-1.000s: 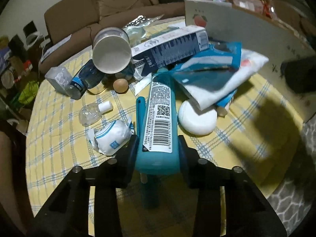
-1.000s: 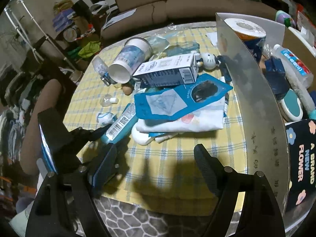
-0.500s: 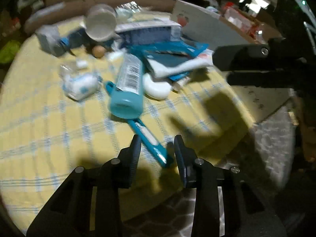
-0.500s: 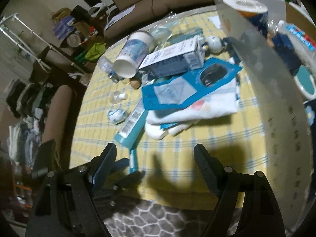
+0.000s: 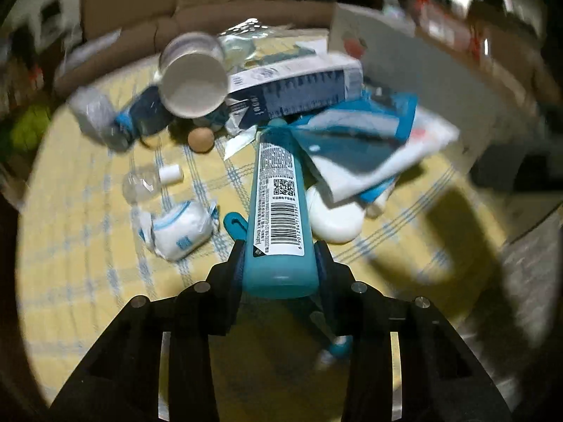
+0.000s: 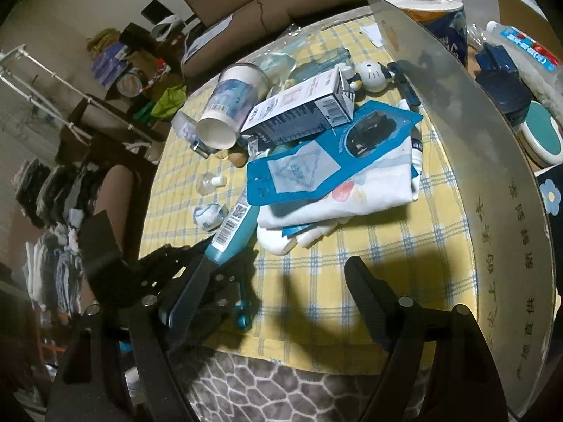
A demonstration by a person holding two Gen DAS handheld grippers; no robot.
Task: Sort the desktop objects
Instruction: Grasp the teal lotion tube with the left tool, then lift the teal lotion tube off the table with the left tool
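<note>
We have the teal bottle pinched at its flat bottom end between the two fingers of our left gripper. Its other end is tucked under the blue packet in the pile, low over the yellow checked tablecloth. A teal toothbrush lies just under the bottle.

Our right gripper is spread wide and holds nothing. It hangs over the near edge of the table.

Most of the sorting is left to do, we think. The pile is a big jumble: a paper cup on its side, a long dark box, a white cloth under the blue packet, a small brown egg, a tiny clear bottle, a wrapped white roll and a white soap-like lump.

Past the tall grey card wall a toilet roll and other things sit together, maybe already sorted.
</note>
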